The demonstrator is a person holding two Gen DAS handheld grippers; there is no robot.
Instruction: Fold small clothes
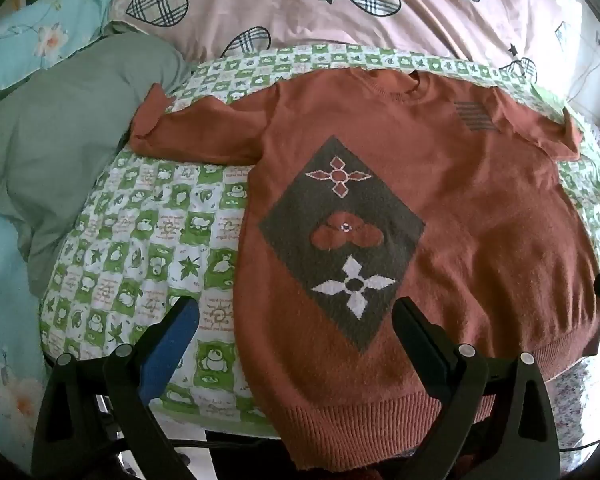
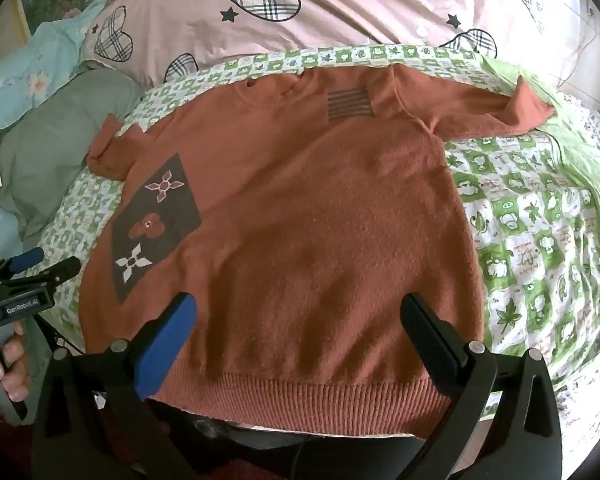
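Observation:
A small rust-orange knit sweater [image 1: 460, 216] lies flat, front up, on a green-and-white checked cloth [image 1: 140, 248], with a grey diamond patch of flower shapes [image 1: 340, 236] and both sleeves spread out. It also shows in the right wrist view [image 2: 300, 220]. My left gripper [image 1: 296, 320] is open and empty, hovering over the sweater's lower left hem. My right gripper [image 2: 300, 316] is open and empty above the lower middle of the sweater. The left gripper also shows at the left edge of the right wrist view [image 2: 40, 266].
A pink quilt with plaid hearts [image 1: 340, 8] lies behind the sweater. A grey-green pillow [image 1: 68, 120] and a teal floral sheet [image 1: 20, 40] are to the left. The cloth's front edge [image 2: 300, 432] drops off just below the hem.

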